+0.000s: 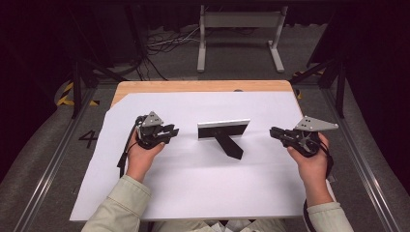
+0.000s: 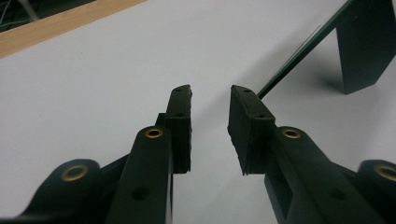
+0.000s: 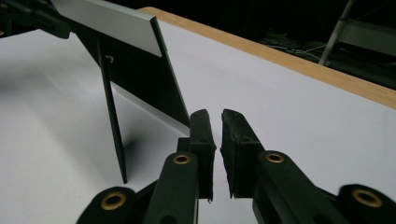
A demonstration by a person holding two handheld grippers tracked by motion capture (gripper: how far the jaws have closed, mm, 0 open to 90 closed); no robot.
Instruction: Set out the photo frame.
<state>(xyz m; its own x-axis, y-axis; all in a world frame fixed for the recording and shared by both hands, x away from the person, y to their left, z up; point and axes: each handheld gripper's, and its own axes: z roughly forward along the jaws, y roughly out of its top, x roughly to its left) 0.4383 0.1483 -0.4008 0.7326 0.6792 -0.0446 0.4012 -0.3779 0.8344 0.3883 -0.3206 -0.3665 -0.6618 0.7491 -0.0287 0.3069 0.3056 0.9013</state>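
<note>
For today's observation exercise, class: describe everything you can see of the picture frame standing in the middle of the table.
The picture frame stands upright on the white sheet, its back toward the person. The back is black with a pale, silvery band along the top edge. A flat black prop leg slants from the back down to the sheet and holds it up. It looks thin, stiff and smooth. It stands between the left gripper and the right gripper, and neither touches it.

black photo frame with silver edge, white paper sheet, light wooden table, black grippers
</note>
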